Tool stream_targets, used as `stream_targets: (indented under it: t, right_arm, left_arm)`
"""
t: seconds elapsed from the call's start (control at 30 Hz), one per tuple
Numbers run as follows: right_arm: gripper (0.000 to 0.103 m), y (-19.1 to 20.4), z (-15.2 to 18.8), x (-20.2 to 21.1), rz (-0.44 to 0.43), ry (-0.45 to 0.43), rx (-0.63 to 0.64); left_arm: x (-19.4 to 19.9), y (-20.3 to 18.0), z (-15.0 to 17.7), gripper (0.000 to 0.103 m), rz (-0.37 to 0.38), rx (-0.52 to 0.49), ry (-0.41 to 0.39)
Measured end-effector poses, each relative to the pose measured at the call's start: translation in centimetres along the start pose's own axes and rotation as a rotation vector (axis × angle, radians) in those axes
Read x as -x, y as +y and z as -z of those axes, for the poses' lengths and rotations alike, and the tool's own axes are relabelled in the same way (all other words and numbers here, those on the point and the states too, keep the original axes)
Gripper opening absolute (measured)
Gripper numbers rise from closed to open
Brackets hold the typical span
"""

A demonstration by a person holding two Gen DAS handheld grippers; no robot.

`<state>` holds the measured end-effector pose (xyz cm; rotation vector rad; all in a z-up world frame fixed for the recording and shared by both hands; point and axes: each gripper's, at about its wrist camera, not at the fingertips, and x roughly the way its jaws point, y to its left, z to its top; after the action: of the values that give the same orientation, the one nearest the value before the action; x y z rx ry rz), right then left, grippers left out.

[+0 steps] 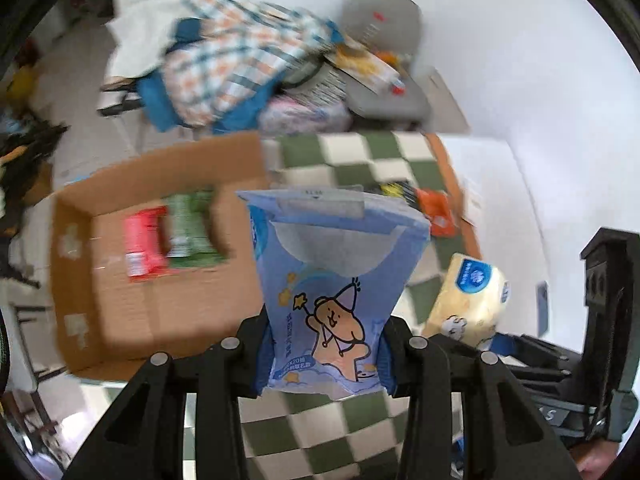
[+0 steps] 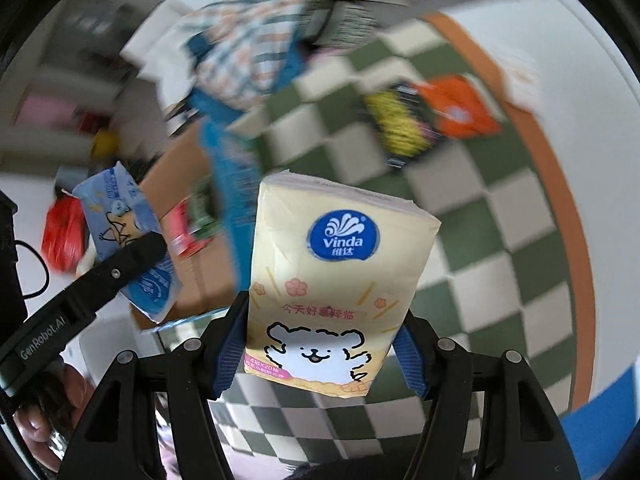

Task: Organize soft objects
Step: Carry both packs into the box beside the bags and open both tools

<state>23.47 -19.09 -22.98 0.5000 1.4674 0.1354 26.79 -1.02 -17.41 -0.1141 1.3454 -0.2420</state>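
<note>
your left gripper [image 1: 326, 354] is clamped on the blue tissue pack [image 1: 332, 280], held above the checkered mat [image 1: 360, 160]. your right gripper [image 2: 320, 350] pinches the yellow tissue pack [image 2: 332, 280] between its blue pads [image 2: 412, 360]. beyond lies the cardboard box [image 1: 132, 320] holding a red pack [image 1: 142, 244] and green pack [image 1: 190, 232]; farther off, an orange pack [image 2: 460, 108] on the mat.

Left gripper [image 1: 326, 344] pitched steeply down, blue pads clamped on lower sides of blue tissue pack [image 1: 332, 280]. Right gripper [image 2: 320, 348] likewise steeply down, pads pinching cream Vinda tissue pack [image 2: 340, 276]. Hand [image 2: 44, 408] wrapped round left gripper's handle, seen at right-wrist view's left.
</note>
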Motion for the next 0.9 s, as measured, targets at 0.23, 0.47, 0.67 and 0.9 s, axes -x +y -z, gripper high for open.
stream_targets:
  t: [0.23,0.47,0.67,0.9]
  right_arm:
    - [0.068,10.4,-1.7,-2.3,0.044,0.010,0.233]
    - [0.068,17.3,-5.3,-8.1,0.170,0.046,0.362]
    - [0.068,19.9,-7.7,-13.6,0.274,0.079,0.415]
    - [0.068,20.8,-9.5,-17.8,0.339,0.098,0.438]
  left_arm:
    - [1.4,10.9,-0.7,0.038,-0.149,0.115,-0.014]
    - [-3.0,19.7,-2.7,0.038,-0.195,0.224,0.066]
    - [-7.3,23.5,-4.4,0.038,-0.199,0.269,0.142]
    - [-10.0,25.4,-5.7,0.041,-0.214,0.268,0.190]
